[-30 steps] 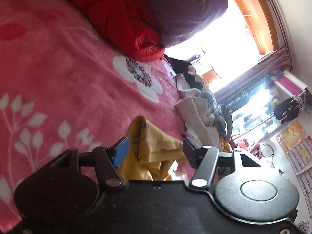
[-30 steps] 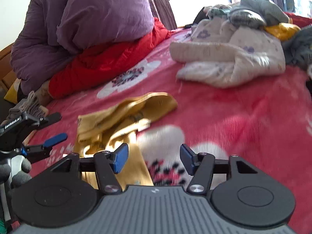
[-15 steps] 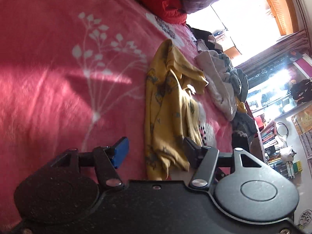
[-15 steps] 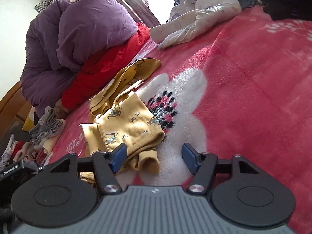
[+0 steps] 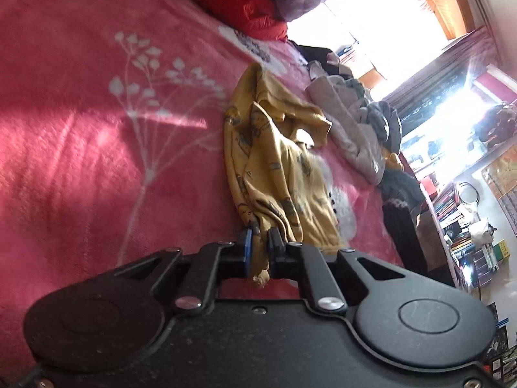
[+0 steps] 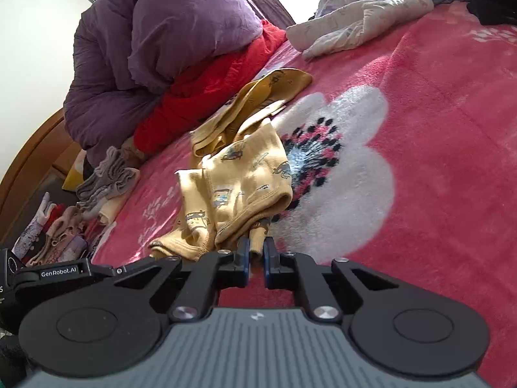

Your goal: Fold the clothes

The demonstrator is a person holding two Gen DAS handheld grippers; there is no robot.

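Note:
A crumpled yellow child's garment with small printed pictures lies on the pink flowered blanket. My left gripper has its jaws closing, and the pads press on a bunched near edge of the yellow cloth. In the right wrist view the same garment lies just ahead. My right gripper has its jaws closing too, pinching a narrow cuff-like end of the garment. The left gripper's black body shows at the left edge of that view.
A purple duvet on a red quilt is heaped at the far left. A pile of loose clothes lies at the back right. Small folded items sit by the bed's left edge. Bookshelves stand beyond the bed.
Both grippers moved in on the yellow garment and went from wide open to pinched on its near edges. The garment now lies closer in both views.

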